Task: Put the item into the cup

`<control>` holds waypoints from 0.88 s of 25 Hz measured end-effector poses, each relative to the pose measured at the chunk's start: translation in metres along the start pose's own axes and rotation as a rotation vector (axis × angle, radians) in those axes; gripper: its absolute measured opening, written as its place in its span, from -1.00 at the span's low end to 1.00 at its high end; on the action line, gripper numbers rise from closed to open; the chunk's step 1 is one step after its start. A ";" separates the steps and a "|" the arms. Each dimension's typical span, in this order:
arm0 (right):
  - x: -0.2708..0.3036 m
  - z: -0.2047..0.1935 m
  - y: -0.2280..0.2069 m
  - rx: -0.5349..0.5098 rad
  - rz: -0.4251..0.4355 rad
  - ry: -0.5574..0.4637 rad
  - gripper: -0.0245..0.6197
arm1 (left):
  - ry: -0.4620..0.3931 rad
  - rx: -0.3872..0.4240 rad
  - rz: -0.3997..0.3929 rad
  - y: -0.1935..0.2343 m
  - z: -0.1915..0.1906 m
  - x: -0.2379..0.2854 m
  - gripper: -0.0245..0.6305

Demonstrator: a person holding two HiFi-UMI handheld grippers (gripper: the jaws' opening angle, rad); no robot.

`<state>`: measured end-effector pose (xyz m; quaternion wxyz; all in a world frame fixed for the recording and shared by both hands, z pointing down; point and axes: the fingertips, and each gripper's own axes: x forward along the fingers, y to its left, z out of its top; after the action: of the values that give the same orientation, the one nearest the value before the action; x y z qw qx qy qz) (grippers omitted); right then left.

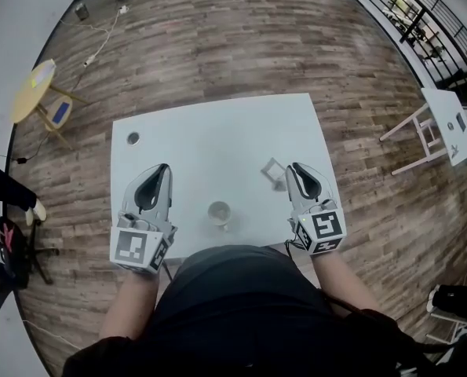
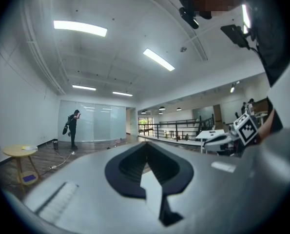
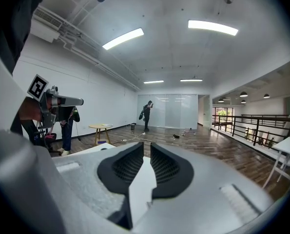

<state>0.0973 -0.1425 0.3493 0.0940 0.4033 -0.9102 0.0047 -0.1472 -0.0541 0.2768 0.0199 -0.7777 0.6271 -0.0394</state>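
Note:
A small pale cup stands upright near the front edge of the white table, between my two grippers. The item, a small greyish square piece, lies on the table just left of the right gripper's tip; whether it touches the jaw I cannot tell. My right gripper points away from me, and in the right gripper view its jaws stand a narrow slit apart with nothing between them. My left gripper rests left of the cup, and in the left gripper view its jaws meet at the tip, empty.
A small dark round spot marks the table's far left corner. On the wooden floor stand a round yellow side table at the left and a white stand at the right. A person stands far off by the glass wall.

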 end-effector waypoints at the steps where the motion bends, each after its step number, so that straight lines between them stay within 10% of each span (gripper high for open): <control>1: -0.001 -0.001 -0.001 -0.002 -0.003 -0.001 -0.78 | 0.001 -0.001 0.002 0.000 -0.001 0.000 -0.93; 22: 0.031 -0.011 0.023 -0.051 0.029 0.030 -0.92 | 0.021 -0.010 0.088 0.060 -0.006 -0.024 -0.93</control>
<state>0.0619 -0.1490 0.3675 0.1178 0.3876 -0.9142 -0.0108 -0.2116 -0.0432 0.2766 0.0113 -0.7490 0.6610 -0.0436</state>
